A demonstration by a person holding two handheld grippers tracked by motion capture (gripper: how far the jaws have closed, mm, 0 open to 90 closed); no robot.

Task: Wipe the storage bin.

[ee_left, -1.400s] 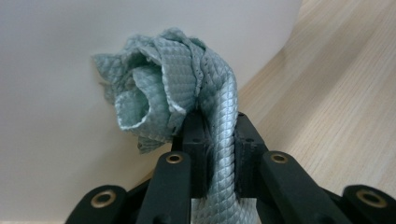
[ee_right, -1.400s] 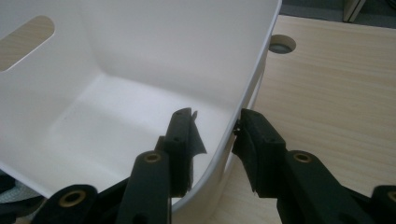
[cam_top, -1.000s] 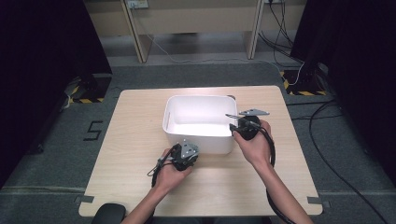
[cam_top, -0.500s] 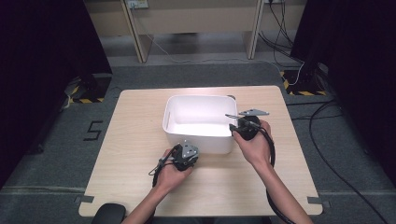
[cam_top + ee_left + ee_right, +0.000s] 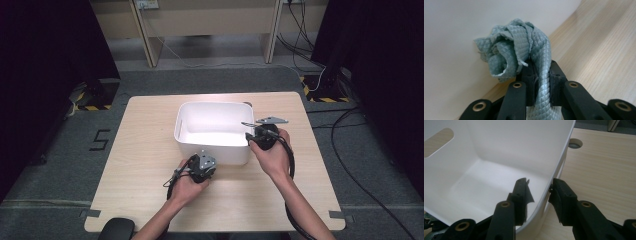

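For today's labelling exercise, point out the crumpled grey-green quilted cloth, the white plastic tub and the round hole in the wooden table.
Crumpled grey-green quilted cloth (image 5: 509, 52), left gripper view, bunched top.
White plastic tub (image 5: 506, 142), right gripper view, inner wall.
Round hole (image 5: 575, 143), right gripper view, its opening.

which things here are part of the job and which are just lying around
In the job: white tub, its side wall between the right tool's jaws; grey-green cloth clamped in the left tool, next to the tub's outer wall.

Lying about: floor cables; hole in the tabletop.

It looks like a lab: a wooden counter (image 5: 150, 150) on grey carpet (image 5: 60, 165), black curtains (image 5: 45, 55), and loose cables (image 5: 350, 150).
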